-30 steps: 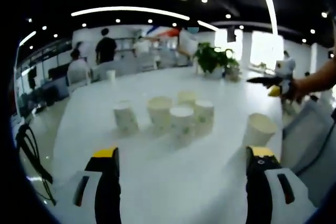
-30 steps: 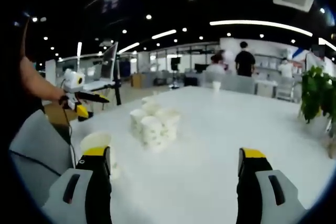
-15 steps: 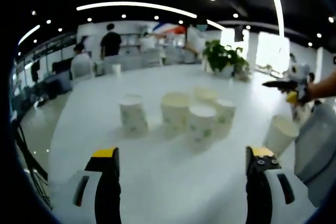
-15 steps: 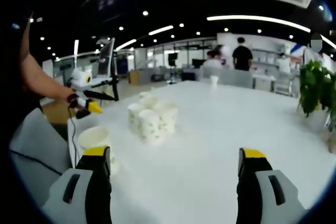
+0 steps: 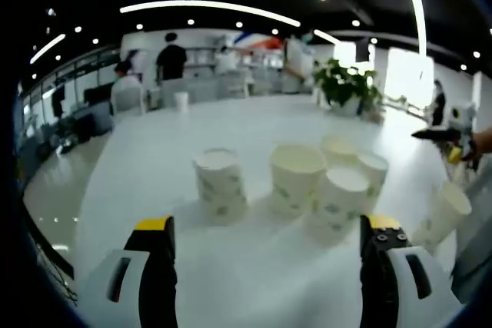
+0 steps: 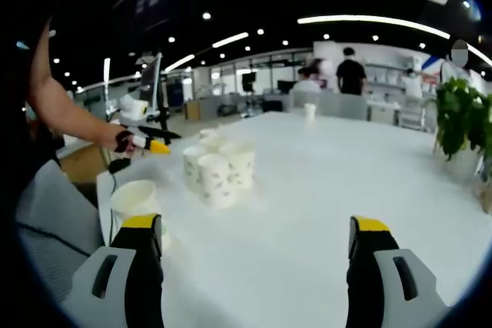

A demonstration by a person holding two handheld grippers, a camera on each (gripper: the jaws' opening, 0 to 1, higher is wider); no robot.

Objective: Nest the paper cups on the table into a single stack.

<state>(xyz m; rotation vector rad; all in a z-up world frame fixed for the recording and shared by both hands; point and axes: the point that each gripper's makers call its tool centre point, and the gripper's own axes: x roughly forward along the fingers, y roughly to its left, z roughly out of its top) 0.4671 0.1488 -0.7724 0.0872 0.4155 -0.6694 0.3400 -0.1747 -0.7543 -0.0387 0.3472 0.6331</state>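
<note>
- Left gripper (image 5: 269,228) hangs over the white table (image 5: 146,159) with its jaws spread wide, nothing between them.
- Ahead of it, a cluster of paper cups (image 5: 327,190) stands upright mid-table, plus one lone cup (image 5: 221,186) just off to their side (patterned, all mouths up).
- Another cup (image 5: 444,213) sits near the table's edge.
- Right gripper (image 6: 257,236) is wide open too, holding nothing; the edge cup (image 6: 135,199) sits just past one jaw.
- A potted plant (image 6: 461,128) sits at the far edge.
</note>
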